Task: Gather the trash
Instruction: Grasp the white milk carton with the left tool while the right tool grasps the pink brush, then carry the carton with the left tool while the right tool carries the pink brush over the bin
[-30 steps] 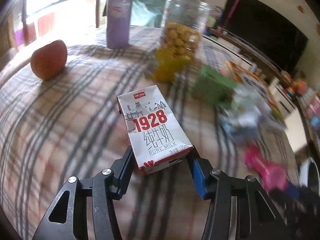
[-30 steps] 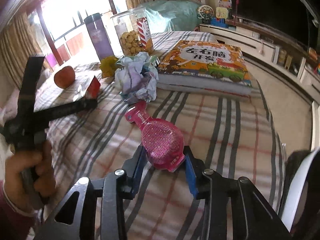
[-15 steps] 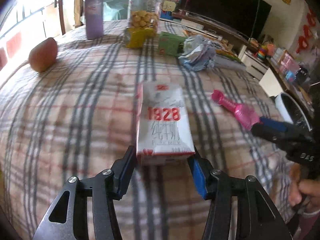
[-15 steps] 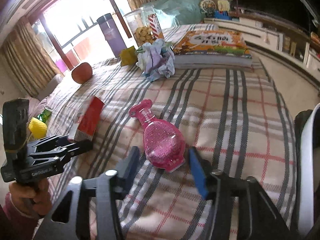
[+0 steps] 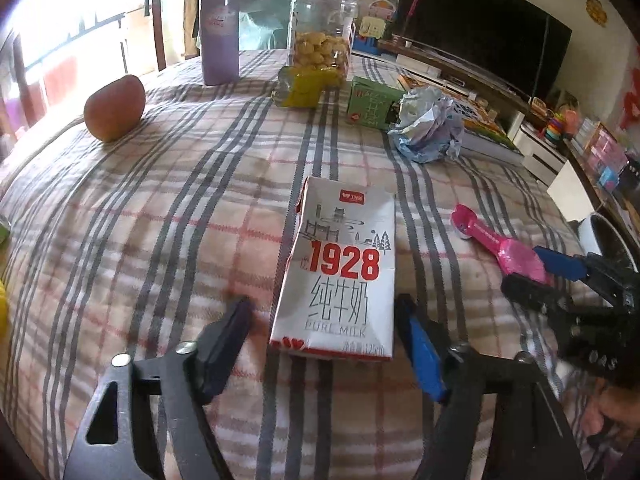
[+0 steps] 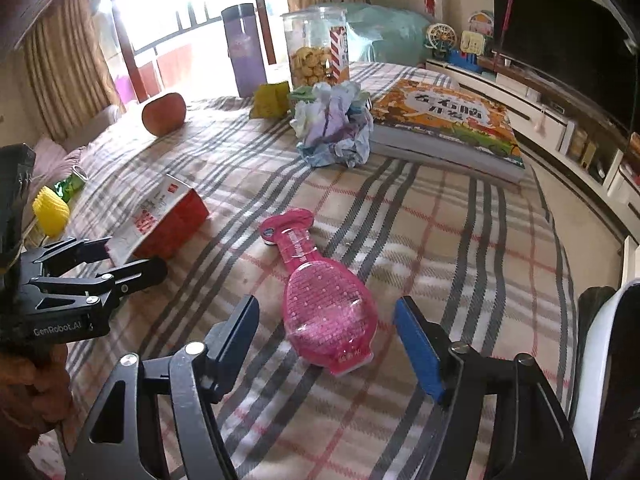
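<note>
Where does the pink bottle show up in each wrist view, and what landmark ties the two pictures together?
Left wrist: pink bottle lies at the right, its far end between the right gripper's fingers.
Right wrist: pink bottle lies at lower centre, between that gripper's open jaws, untouched.
Shared landmark: crumpled paper beside the book.
</note>
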`<act>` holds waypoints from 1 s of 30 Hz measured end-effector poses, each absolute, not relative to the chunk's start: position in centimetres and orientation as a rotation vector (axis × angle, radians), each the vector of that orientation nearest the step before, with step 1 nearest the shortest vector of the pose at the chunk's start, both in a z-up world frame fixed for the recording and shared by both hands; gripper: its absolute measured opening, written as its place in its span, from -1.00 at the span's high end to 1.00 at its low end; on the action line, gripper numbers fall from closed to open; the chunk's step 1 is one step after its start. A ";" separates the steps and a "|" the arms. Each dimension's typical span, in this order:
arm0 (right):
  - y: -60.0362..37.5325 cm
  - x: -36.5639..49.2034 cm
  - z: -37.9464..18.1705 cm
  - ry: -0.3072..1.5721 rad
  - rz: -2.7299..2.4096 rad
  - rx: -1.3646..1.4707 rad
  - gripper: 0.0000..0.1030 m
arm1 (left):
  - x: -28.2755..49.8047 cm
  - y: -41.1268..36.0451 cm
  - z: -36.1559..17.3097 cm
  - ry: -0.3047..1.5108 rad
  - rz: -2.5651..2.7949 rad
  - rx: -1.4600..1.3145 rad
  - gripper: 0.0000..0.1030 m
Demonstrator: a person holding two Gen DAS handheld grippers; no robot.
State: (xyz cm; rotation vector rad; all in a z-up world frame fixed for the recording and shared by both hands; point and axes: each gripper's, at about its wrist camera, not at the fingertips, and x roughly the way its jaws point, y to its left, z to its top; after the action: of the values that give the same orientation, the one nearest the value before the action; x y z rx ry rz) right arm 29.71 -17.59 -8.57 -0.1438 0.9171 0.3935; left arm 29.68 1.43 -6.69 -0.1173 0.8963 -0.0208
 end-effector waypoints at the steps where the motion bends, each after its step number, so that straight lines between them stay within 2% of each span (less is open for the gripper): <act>1: -17.7 29.7 -8.6 0.921 0.384 -0.142 0.04 | 29.9 1.1 -7.0 0.894 -0.021 -0.113 0.05; 3: -18.1 29.6 -8.5 0.925 0.387 -0.107 0.05 | 30.0 0.9 -7.0 0.886 -0.040 -0.117 0.10; 30: -26.5 21.4 -4.5 0.844 0.269 0.167 0.05 | 25.4 -7.0 -3.7 0.850 -0.306 -0.039 0.10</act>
State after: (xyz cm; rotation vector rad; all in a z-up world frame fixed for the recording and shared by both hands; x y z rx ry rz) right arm 21.38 -26.51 -4.48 0.1672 0.8444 0.2686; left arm 25.43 -7.01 -3.72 -0.0388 0.8498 -0.3058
